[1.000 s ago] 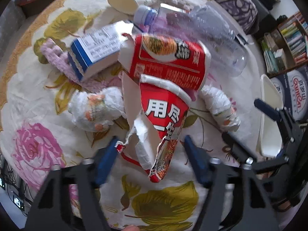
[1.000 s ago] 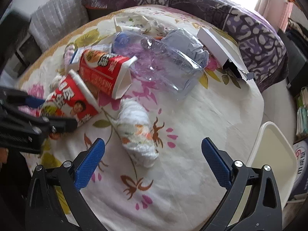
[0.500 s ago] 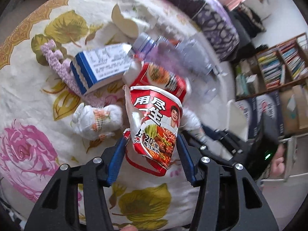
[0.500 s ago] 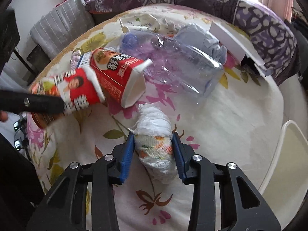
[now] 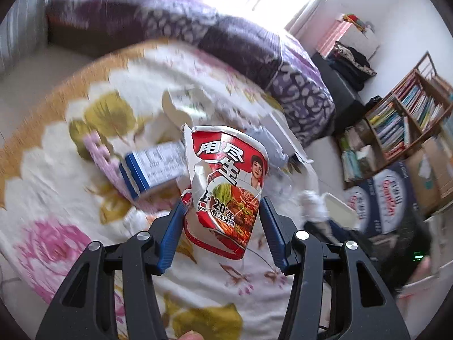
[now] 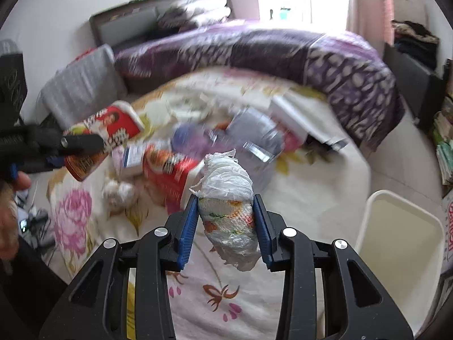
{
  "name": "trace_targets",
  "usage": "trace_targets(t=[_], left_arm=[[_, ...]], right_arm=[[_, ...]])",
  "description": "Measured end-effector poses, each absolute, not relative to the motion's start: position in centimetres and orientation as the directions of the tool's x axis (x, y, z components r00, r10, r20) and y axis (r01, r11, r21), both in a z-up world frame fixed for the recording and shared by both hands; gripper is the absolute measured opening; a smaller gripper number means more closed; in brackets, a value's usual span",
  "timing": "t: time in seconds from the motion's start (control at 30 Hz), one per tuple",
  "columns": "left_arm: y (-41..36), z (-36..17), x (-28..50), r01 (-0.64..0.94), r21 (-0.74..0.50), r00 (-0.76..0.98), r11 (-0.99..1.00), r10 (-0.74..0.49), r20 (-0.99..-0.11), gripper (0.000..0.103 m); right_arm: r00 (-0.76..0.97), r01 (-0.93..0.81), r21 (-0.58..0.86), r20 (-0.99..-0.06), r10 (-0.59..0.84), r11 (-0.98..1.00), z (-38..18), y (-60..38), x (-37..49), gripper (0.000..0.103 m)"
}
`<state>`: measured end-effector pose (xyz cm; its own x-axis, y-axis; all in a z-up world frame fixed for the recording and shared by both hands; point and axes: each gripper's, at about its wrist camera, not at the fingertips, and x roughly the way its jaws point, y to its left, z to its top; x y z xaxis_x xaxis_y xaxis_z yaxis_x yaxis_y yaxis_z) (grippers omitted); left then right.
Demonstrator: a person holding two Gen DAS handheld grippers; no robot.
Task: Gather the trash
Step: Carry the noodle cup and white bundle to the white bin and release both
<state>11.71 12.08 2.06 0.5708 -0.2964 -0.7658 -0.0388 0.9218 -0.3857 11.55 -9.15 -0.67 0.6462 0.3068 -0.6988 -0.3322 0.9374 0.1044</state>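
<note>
Tongs grip trash: my left tongs [image 5: 222,226] clamp the torn noodle cup [image 5: 226,189], right tongs [image 6: 225,226] a wrapped wad [image 6: 228,206]; neither is in the bin [image 6: 368,226], more litter lies mid-frame.

Two noodle cups: one [image 5: 226,187] at centre, one [image 6: 170,172] lying at 10 o'clock of the right view. Two white wads: one [image 6: 229,206] at centre, one [image 6: 119,192] at 9 o'clock. One carton [image 5: 153,167], one bottle [image 6: 226,141], one bin [image 6: 396,255].
</note>
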Motion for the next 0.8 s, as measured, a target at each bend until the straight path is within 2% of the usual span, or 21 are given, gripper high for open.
trace_targets(t=[0.2,0.37,0.6,0.8], left_arm=[[8.5,3.0,10.6,-0.027,-0.207,0.676,0.978,-0.134,-0.724,0.053],[5.3,2.8,10.1,-0.023,-0.111,0.727,0.994,-0.06,-0.684,0.053],[2.1,2.9,10.2,-0.018,-0.087,0.767,0.996,-0.042,-0.64,0.053],[-0.4,2.6,10.8,0.014,-0.1,0.76,0.995,-0.075,-0.645,0.053]], right_arm=[[0.752,-0.249,0.055,-0.618,0.229,0.967,1.5,-10.9,10.7,0.037],[0.812,-0.165,0.016,-0.565,0.145,0.986,2.6,-12.5,10.1,0.037],[0.848,-0.074,-0.023,-0.528,0.051,0.997,3.0,-15.2,9.3,0.037],[0.847,-0.012,-0.022,-0.531,-0.001,1.0,2.9,-17.4,9.2,0.037]])
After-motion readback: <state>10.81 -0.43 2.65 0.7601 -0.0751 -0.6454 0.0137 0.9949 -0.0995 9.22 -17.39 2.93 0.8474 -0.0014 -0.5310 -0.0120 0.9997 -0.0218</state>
